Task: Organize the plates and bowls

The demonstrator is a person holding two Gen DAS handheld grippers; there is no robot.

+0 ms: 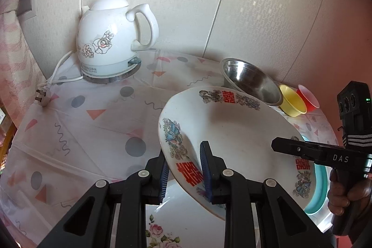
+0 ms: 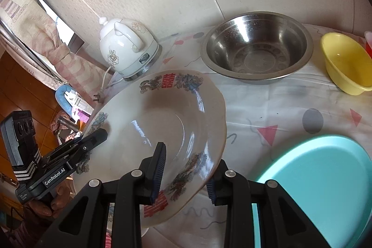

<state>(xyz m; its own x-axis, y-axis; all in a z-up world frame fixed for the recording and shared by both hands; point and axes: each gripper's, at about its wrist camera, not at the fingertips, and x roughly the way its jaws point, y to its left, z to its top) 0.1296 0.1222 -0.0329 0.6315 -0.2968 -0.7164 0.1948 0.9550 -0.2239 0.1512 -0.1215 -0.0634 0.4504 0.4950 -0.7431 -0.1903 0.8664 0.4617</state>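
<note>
A large white plate (image 1: pixel 232 127) with red characters and dragon prints hangs tilted above the table, held by both grippers. My left gripper (image 1: pixel 184 169) is shut on its near rim, one blue pad under it and one inside. My right gripper (image 1: pixel 276 147) clamps the opposite rim, with a hand on its grip. In the right wrist view the same plate (image 2: pixel 162 120) sits between the right gripper's (image 2: pixel 186 178) pads, and the left gripper (image 2: pixel 100 134) bites the far-left rim. A teal plate (image 2: pixel 313 166) lies on the table below right. A floral plate (image 1: pixel 186 224) lies under the lifted one.
A steel bowl (image 2: pixel 255 48), a yellow bowl (image 2: pixel 344 64) and a red cup (image 1: pixel 308 97) stand along the back wall. A white kettle (image 1: pixel 111 38) on its base sits in the back-left corner, its plug (image 1: pixel 41 97) lying loose. A patterned cloth (image 1: pixel 93 131) covers the table.
</note>
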